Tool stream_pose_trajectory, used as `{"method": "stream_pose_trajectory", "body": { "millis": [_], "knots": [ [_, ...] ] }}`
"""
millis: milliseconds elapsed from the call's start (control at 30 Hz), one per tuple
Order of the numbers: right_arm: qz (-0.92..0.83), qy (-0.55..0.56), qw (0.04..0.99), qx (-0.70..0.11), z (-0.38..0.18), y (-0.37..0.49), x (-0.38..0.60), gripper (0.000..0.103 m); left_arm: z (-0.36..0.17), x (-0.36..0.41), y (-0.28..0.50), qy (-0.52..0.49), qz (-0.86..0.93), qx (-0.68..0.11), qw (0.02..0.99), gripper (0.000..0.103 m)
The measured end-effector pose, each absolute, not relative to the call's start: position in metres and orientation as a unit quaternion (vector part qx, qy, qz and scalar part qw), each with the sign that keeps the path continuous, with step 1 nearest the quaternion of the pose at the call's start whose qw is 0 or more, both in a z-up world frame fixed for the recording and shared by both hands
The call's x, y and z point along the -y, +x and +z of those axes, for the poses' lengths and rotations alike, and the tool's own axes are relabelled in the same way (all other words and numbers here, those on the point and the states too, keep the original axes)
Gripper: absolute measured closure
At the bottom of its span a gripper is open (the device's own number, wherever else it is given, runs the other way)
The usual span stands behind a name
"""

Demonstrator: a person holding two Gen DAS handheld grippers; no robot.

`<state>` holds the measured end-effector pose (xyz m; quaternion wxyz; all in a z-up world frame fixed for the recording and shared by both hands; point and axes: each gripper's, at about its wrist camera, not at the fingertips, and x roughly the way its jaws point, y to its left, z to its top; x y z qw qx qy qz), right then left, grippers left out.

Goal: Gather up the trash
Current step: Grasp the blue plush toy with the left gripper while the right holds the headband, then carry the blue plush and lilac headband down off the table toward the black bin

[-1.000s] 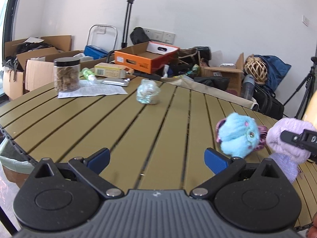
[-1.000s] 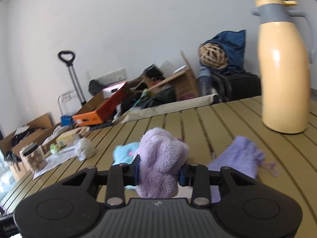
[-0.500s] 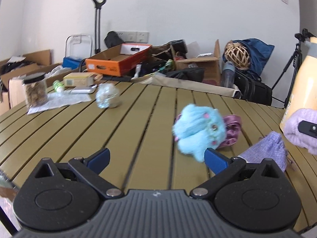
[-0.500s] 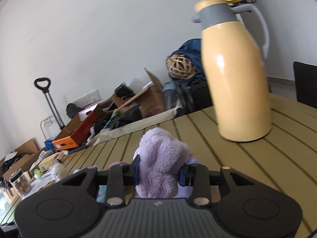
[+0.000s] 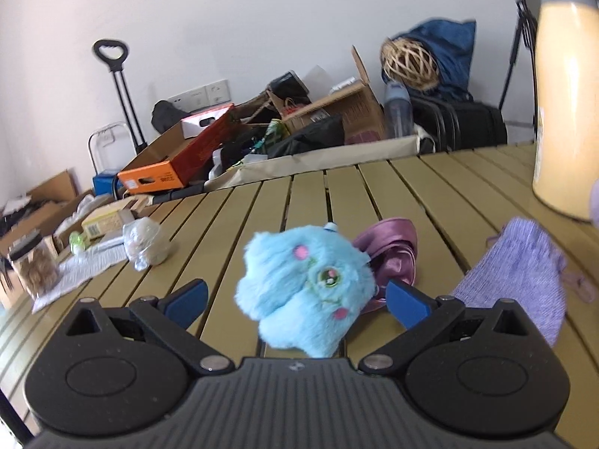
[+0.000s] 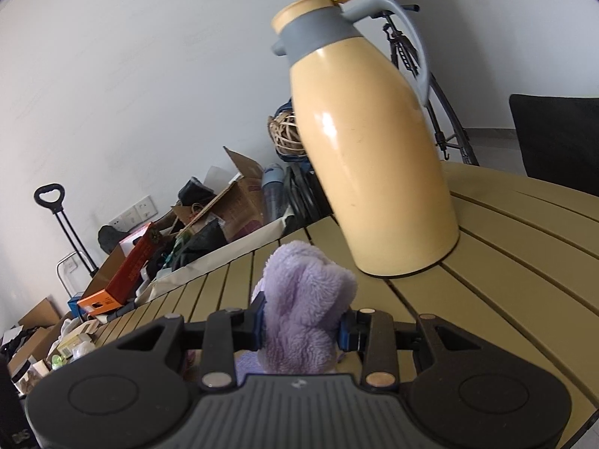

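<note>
My right gripper [image 6: 301,327] is shut on a fluffy purple plush [image 6: 305,310], held above the slatted olive table [image 6: 505,262] just in front of a yellow thermos jug [image 6: 374,149]. My left gripper [image 5: 295,295] is open, its blue pads on either side of a blue furry toy [image 5: 307,284] that lies on the table; the pads do not press on it. Behind the toy lies a shiny purple pouch [image 5: 389,250], and to its right a lilac knitted bag [image 5: 520,273]. A crumpled clear plastic bag [image 5: 146,243] sits further left.
At the table's left end stand a jar of snacks [image 5: 35,265] on a paper sheet [image 5: 82,269], a small box [image 5: 106,220] and a green bottle [image 5: 76,241]. Cardboard boxes [image 5: 179,164], bags and a hand trolley [image 5: 119,86] crowd the floor behind. A black chair [image 6: 558,138] stands right.
Both grippers have swung to the right across the table. The blue toy now lies between the left gripper's open pads, and the thermos looms much closer in the right wrist view.
</note>
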<state>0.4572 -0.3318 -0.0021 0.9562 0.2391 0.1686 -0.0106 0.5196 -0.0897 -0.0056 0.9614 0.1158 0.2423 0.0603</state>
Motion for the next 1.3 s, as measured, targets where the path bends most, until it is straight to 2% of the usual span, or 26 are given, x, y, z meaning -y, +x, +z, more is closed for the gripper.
{"method": "stream_pose_trajectory", "body": {
  "millis": [567,633,700,800,1300],
  "knots": [
    [-0.014,0.265,0.947,-0.179,-0.013,0.465,0.345,0.069,-0.023,0.091,0.563,0.121,0.074,-0.288,0.947,0.000],
    [-0.014,0.266,0.947,-0.180,-0.014,0.466,0.346,0.069,-0.023,0.091,0.563,0.120,0.069,-0.289,0.947,0.002],
    [-0.013,0.267,0.946,-0.180,-0.014,0.466,0.346,0.069,-0.024,0.091,0.564,0.114,0.065,-0.292,0.947,0.010],
    [-0.012,0.269,0.946,-0.180,-0.014,0.466,0.345,0.069,-0.025,0.089,0.563,0.111,0.068,-0.293,0.947,0.017],
    [0.000,0.275,0.944,-0.183,-0.014,0.468,0.344,0.069,-0.011,0.086,0.538,0.118,0.065,-0.266,0.954,0.020]
  ]
}}
